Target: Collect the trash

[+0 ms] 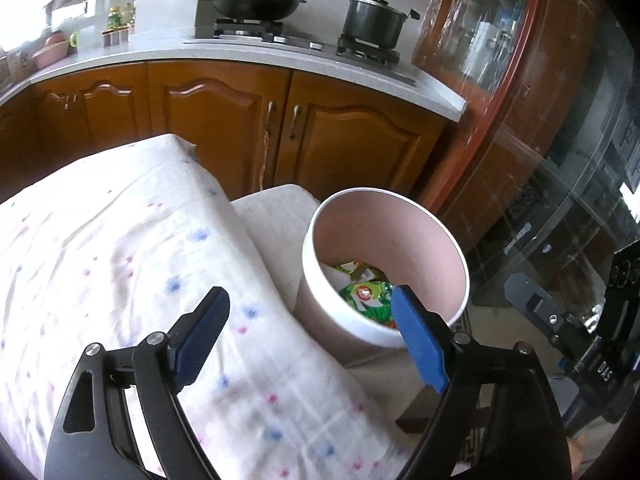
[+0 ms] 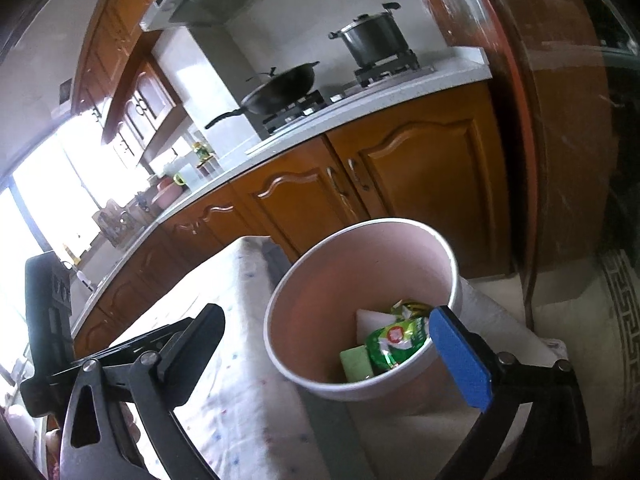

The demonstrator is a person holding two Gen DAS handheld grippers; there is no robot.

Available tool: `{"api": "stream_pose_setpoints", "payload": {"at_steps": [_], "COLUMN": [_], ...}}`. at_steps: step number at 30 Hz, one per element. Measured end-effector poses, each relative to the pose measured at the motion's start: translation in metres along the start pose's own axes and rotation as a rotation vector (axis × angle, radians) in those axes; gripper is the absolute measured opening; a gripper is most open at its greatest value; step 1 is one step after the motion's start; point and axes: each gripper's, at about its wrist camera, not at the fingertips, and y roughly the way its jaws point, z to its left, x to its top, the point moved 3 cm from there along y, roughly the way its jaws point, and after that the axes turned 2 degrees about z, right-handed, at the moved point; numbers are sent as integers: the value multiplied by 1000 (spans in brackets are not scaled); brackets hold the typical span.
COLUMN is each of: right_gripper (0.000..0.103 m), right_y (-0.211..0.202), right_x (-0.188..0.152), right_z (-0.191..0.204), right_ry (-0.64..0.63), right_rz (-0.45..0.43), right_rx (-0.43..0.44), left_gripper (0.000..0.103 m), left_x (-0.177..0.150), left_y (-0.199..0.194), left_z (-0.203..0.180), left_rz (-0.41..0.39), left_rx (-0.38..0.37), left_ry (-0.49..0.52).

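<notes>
Left tool (image 1: 308, 320) and right tool (image 2: 324, 340) gaped wide, empty; wrappers (image 2: 394, 342) already lay in pink bin (image 1: 400, 236); cloth-covered counter (image 1: 120, 248) showed no trash

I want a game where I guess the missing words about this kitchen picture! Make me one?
1. The green wrappers lie inside the pink ____.
2. The bin stands beside a table covered with a dotted ____.
3. On the stove, the black wok sits to the left of a metal ____.
4. Both the left gripper and the right gripper are open and hold ____.

Missing words: bin; cloth; pot; nothing
</notes>
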Motion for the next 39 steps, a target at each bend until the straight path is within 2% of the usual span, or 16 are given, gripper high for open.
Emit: {"api": "stream_pose_setpoints", "payload": {"at_steps": [12,19,25,31,35,39], "right_gripper": [103,103,103,103,103,103], "right_y": [-33,-51,-60,-71,-82,-103], "right_x": [-33,-57,-81,-107,-118,-121], "right_z": [45,74,92,115,134,160], "right_ry": [-36,-94,-125,-209,-282,-379], "right_rz": [-33,-77,-108,-168,-216,-314], "right_rx": [37,41,36,5,-6,24], "left_gripper": [85,93,95,96,99,103], "left_x": [-40,-72,-100,-129,-144,-153], "left_y": [-65,-103,-126,-149,-176,-203], "left_z": [36,55,72,88,96,101], "left_rz": [-109,-173,-218,-276,-369,-473], "left_rx": [9,27,89,146,205,258], "left_ry": [-66,-90,-92,-104,-102,-110]}}
